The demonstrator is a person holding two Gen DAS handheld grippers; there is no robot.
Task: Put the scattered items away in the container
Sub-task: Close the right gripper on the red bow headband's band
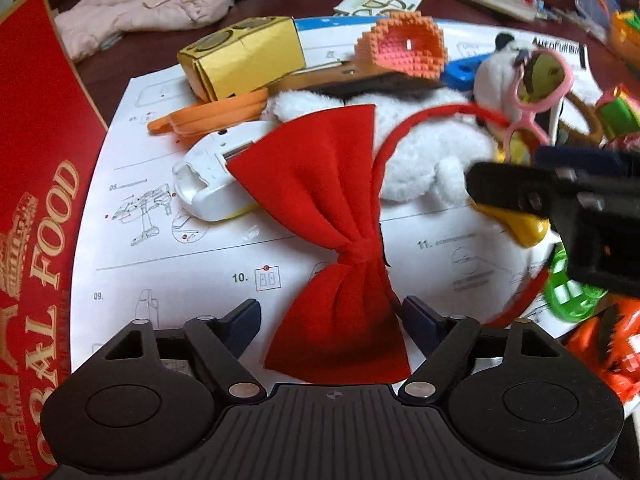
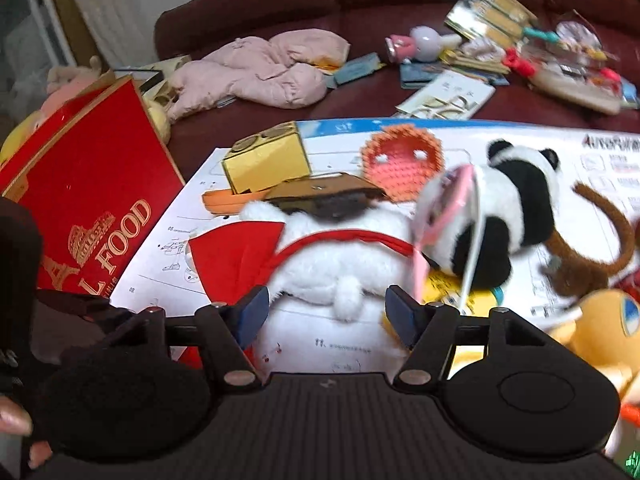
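A red bow headband (image 1: 340, 216) lies on a white instruction sheet (image 1: 180, 264), its bow between the open fingers of my left gripper (image 1: 331, 322). The band (image 2: 344, 236) arches over a white plush toy (image 1: 424, 152). A panda plush (image 2: 508, 216) with pink glasses (image 1: 536, 88) sits behind it. My right gripper (image 2: 326, 314) is open and empty just in front of the white plush (image 2: 340, 264); it shows in the left wrist view (image 1: 560, 200) at the right. The red "FOOD" box (image 1: 36, 184) stands at the left, also in the right wrist view (image 2: 92, 200).
A yellow carton (image 1: 244, 56), an orange brick heart (image 1: 404, 46), an orange dish (image 1: 216, 114) and a white device (image 1: 212, 176) lie on the sheet. A brown monkey plush (image 2: 592, 248) and orange plush (image 2: 600, 328) are at the right. A pink jacket (image 2: 264, 68) lies behind.
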